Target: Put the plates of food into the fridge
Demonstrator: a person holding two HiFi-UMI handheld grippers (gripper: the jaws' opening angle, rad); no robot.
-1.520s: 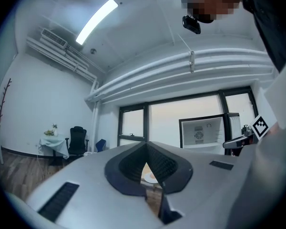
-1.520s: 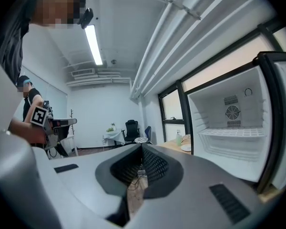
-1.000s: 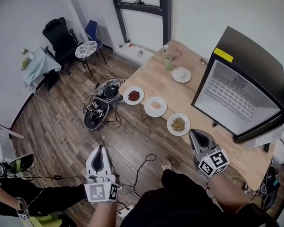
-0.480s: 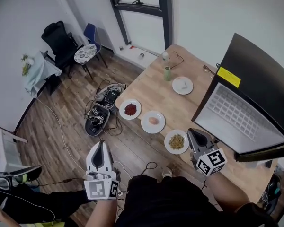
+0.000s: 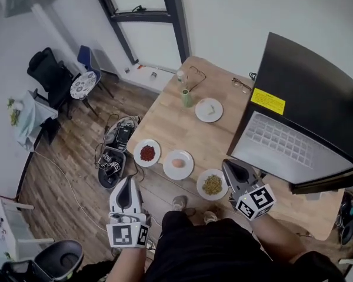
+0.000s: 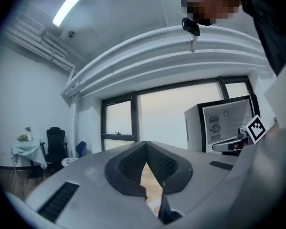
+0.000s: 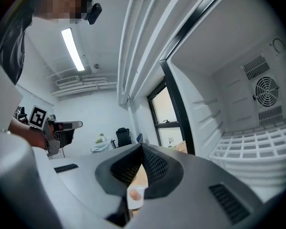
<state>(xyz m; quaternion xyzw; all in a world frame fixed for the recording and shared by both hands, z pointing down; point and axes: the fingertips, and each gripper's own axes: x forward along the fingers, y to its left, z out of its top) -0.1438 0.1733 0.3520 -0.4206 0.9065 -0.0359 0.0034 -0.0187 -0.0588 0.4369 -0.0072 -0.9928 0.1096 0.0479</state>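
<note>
Three white plates lie in a row along the near edge of the wooden table point(image 5: 165, 122): one with red food point(image 5: 147, 153), one with a pale pink piece point(image 5: 178, 164) and one with yellow-green food point(image 5: 212, 184). A fourth plate point(image 5: 209, 110) sits farther back. The black mini fridge point(image 5: 309, 98) stands open at the right, showing its white inside point(image 7: 257, 128). My right gripper point(image 5: 230, 167) is shut and empty, just right of the yellow-green plate. My left gripper point(image 5: 125, 185) is shut and empty, off the table's edge below the red plate. The pink-piece plate point(image 7: 135, 194) shows through the right jaw gap.
A green cup point(image 5: 187, 98) and glasses point(image 5: 241, 85) sit at the table's far end. On the wooden floor at the left lie cables and bags point(image 5: 115, 154); chairs point(image 5: 47, 75) and a small round table point(image 5: 82, 85) stand farther off. The fridge door point(image 5: 326, 181) hangs at the right.
Both grippers have moved forward to the table's near edge; the right one has come level with the yellow-green plate. The head view has swung, so the table sits closer and more central.
</note>
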